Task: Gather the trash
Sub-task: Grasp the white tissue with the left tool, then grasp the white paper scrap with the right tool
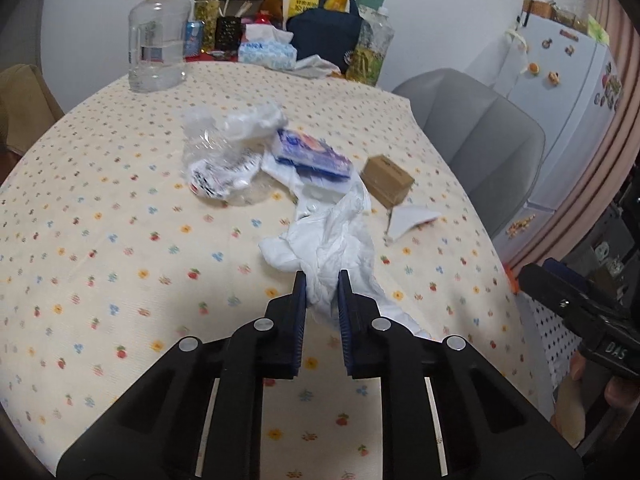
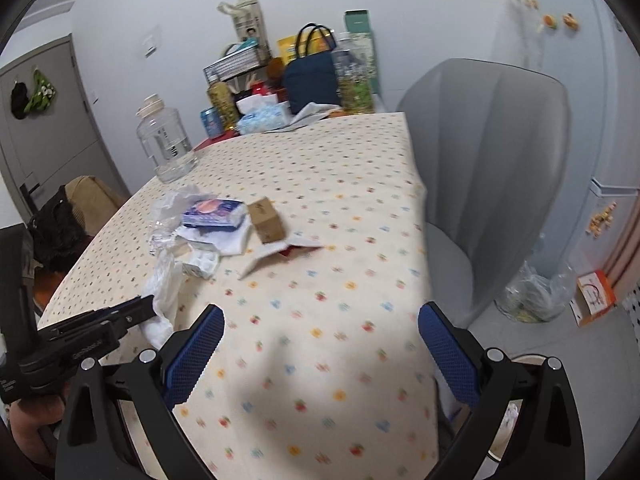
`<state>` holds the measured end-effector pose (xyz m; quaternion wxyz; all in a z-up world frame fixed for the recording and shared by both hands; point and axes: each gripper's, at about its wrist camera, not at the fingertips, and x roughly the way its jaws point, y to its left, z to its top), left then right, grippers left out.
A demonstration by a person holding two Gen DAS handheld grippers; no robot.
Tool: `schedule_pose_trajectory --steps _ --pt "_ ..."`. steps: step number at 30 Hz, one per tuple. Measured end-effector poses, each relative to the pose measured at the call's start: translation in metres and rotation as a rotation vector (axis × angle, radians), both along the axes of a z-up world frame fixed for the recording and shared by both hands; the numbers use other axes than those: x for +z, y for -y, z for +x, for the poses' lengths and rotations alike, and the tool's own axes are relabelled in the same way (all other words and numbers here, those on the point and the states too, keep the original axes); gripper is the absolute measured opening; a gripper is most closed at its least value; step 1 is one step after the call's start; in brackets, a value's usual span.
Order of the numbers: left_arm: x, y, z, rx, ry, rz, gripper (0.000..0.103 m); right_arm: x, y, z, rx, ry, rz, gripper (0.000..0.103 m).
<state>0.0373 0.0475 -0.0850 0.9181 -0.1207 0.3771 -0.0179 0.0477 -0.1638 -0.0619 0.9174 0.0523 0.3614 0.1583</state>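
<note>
pinching the near end of the white plastic bag [image 1: 332,248], your left tool [image 1: 322,290] has its two blue pads nearly together with the crumpled plastic squeezed between them. the bag trails away from the pads across the flowered worktop [image 1: 120,240] toward the rest of the trash. just beyond it lie a blue and white packet [image 1: 312,156], resting on the bag's far end, and a heap of clear crinkled wrappers [image 1: 228,148] to the left of the packet. a small brown box [image 1: 386,180] sits to the right of the packet, with a torn white paper [image 1: 410,218] just in front of it.

your right tool [image 2: 320,344] hangs over the near edge of the worktop with its pads spread wide and nothing between them. further out, a big clear jug [image 1: 158,40] stands at the far left, a dark blue bag [image 1: 326,36] among clutter against the wall, and a grey chair [image 2: 492,168] on the right side.
</note>
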Motion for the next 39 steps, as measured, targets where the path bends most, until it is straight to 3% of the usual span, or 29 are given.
schedule_pose_trajectory --steps 7,12,27,30,32,34,37,39 --pt "0.006 -0.024 0.005 0.052 0.021 -0.007 0.016 0.002 -0.031 0.027 0.068 -0.016 -0.024 0.095" --pt "0.002 -0.041 0.006 0.092 0.022 -0.017 0.016 0.000 -0.049 0.049 0.093 -0.024 -0.096 0.095" --pt "-0.006 -0.078 0.011 0.179 0.013 -0.047 0.016 -0.027 -0.081 0.097 0.116 -0.078 -0.230 0.095" --pt "-0.006 -0.078 0.010 0.184 0.010 -0.044 0.016 -0.035 -0.084 0.099 0.133 -0.105 -0.236 0.086" --pt "-0.006 -0.078 0.011 0.183 0.009 -0.042 0.016 -0.040 -0.085 0.098 0.150 -0.127 -0.240 0.069" --pt "-0.007 -0.075 0.011 0.179 0.008 -0.041 0.016 -0.039 -0.083 0.095 0.155 -0.119 -0.238 0.061" --pt "-0.006 -0.072 0.012 0.174 0.011 -0.039 0.016 -0.035 -0.083 0.092 0.161 -0.111 -0.253 0.030" --pt "-0.006 -0.071 0.012 0.172 0.011 -0.041 0.016 -0.033 -0.082 0.089 0.176 -0.118 -0.241 0.025"
